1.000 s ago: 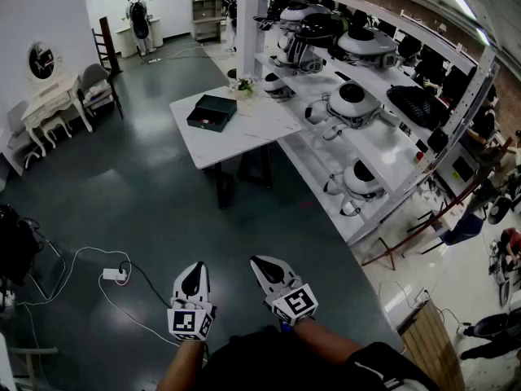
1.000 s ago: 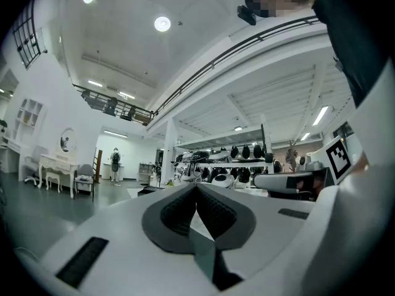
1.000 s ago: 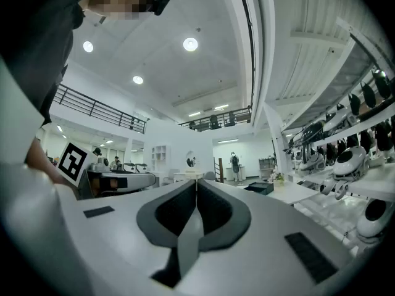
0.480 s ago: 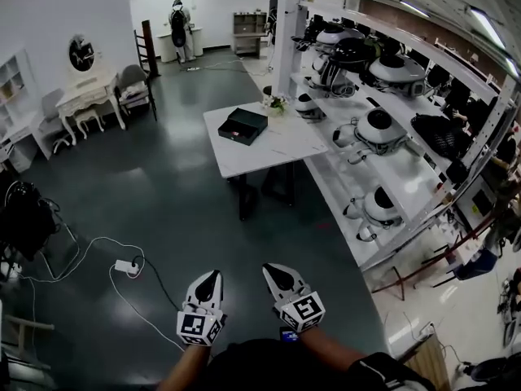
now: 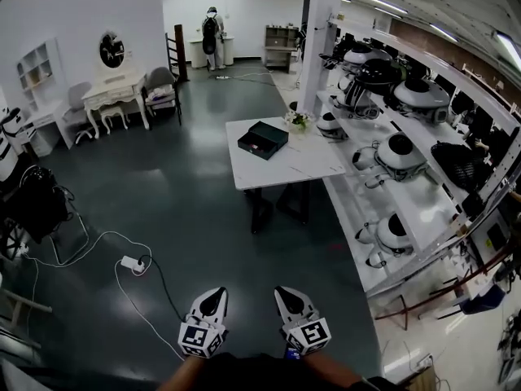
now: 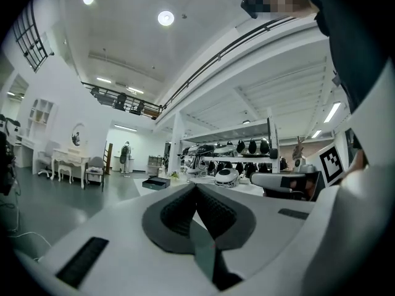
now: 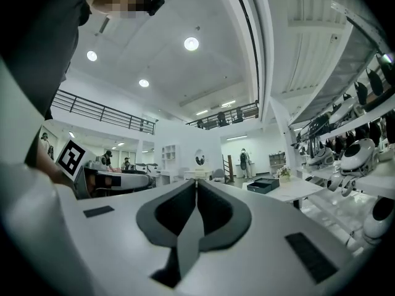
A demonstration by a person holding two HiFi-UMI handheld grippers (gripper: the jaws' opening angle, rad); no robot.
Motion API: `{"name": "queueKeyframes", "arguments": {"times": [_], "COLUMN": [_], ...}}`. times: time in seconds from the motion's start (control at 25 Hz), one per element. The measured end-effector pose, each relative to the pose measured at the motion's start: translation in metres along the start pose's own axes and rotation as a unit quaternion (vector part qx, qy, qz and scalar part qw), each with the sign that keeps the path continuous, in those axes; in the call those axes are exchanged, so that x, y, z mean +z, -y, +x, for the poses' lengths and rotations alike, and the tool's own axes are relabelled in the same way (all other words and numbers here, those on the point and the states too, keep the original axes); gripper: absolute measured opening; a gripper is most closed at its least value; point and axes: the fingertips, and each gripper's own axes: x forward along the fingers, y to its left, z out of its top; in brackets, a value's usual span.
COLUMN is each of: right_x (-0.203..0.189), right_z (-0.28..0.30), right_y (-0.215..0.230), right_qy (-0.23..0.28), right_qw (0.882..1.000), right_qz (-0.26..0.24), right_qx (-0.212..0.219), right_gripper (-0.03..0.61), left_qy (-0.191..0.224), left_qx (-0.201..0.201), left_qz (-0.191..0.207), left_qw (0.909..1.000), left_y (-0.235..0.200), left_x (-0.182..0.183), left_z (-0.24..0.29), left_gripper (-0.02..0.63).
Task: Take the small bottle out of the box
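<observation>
A dark box lies open on a white table far ahead across the floor; the small bottle cannot be made out at this distance. The same box shows small in the left gripper view, and the box sits on the table in the right gripper view. My left gripper and right gripper are held low and close to my body, side by side, far from the table. Both have their jaws closed together with nothing between them.
White shelving with round robot heads runs along the right of the table. A power strip and cables lie on the dark floor to the left. A white dressing table with chair stands at the back left. A person stands far back.
The view has swung so the table and box now sit nearer the centre and slightly closer. Both grippers stay shut and have dropped lower in the head view.
</observation>
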Motion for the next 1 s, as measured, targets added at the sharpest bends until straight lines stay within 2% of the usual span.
{"name": "queueKeyframes", "arguments": {"times": [0.12,0.28,0.4,0.52,0.68,0.88,1.0], "right_x": [-0.014,-0.024,-0.035,-0.037,-0.027,-0.017,-0.006], "right_z": [-0.003,0.005,0.02,0.055,0.115,0.195,0.241], "right_y": [0.007,0.02,0.026,0.039,0.066,0.091,0.097], "right_qy": [-0.009,-0.014,-0.029,-0.036,-0.028,-0.03,-0.015], "right_qw": [1.0,0.998,0.997,0.998,0.999,0.999,1.0], "right_qz": [0.019,0.061,0.071,0.054,0.043,0.036,0.023], "right_qx": [0.001,-0.012,-0.003,0.01,0.002,-0.007,-0.004], "right_gripper": [0.034,0.034,0.034,0.034,0.034,0.034,0.034], "left_qy": [-0.009,-0.037,-0.043,-0.029,-0.024,-0.01,-0.012], "left_qx": [0.002,-0.022,-0.017,-0.013,-0.018,-0.028,-0.041], "left_qz": [-0.007,0.0,-0.012,-0.025,-0.016,-0.021,-0.012], "left_qw": [0.9999,0.999,0.9989,0.9992,0.9994,0.9993,0.999], "left_y": [0.004,0.008,-0.007,-0.033,-0.079,-0.145,-0.186], "left_x": [-0.007,-0.018,-0.022,-0.019,-0.014,0.013,0.026], "left_z": [-0.002,0.004,0.018,0.049,0.098,0.147,0.17], "left_gripper": [0.015,0.015,0.015,0.015,0.015,0.015,0.015]}}
